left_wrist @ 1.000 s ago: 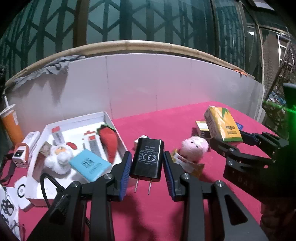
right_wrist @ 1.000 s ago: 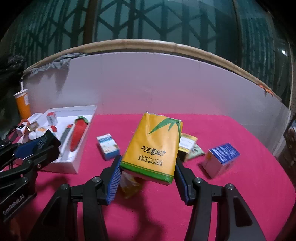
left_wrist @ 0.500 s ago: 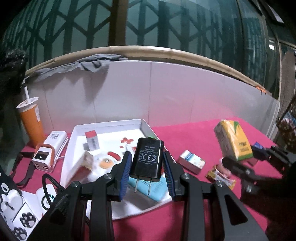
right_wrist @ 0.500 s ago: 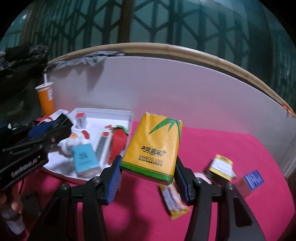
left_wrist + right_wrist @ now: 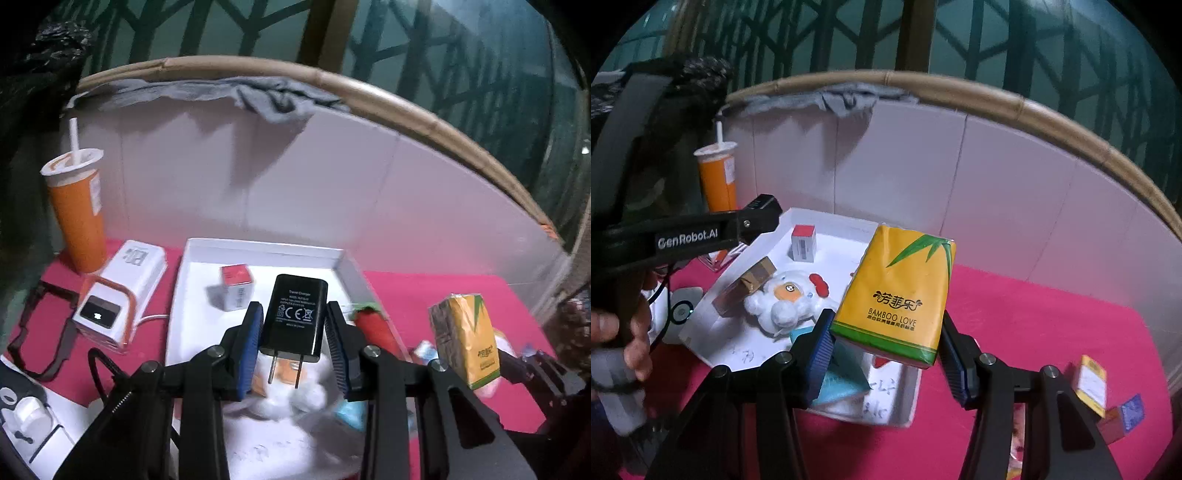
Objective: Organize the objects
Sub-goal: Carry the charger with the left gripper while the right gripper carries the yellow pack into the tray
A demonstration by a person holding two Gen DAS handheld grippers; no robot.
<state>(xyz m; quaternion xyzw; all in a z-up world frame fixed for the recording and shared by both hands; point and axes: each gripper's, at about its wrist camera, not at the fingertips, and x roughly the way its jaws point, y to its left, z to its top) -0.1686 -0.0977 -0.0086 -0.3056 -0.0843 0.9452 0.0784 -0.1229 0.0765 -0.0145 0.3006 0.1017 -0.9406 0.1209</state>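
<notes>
My left gripper (image 5: 293, 334) is shut on a black wall charger (image 5: 295, 314), prongs down, held above the white tray (image 5: 258, 248). My right gripper (image 5: 886, 339) is shut on a yellow tissue pack (image 5: 897, 291), held over the tray's (image 5: 897, 417) near right corner. The tissue pack also shows in the left wrist view (image 5: 465, 339), at the right. The left gripper's arm (image 5: 701, 230) crosses the right wrist view at the left. In the tray lie a white plush toy (image 5: 786, 299), a red-topped small box (image 5: 804, 243), a brown box (image 5: 746, 286), a teal box (image 5: 842, 380) and a red strawberry toy (image 5: 371, 326).
An orange cup with a straw (image 5: 79, 206) and a white power bank (image 5: 122, 291) stand left of the tray on the pink cloth. A yellow box (image 5: 1091, 384) and a blue box (image 5: 1132, 411) lie at the right. A white wall (image 5: 997, 192) backs the table.
Both grippers have moved left with their loads, from over the pink cloth to over the tray. Neither grip has changed.
</notes>
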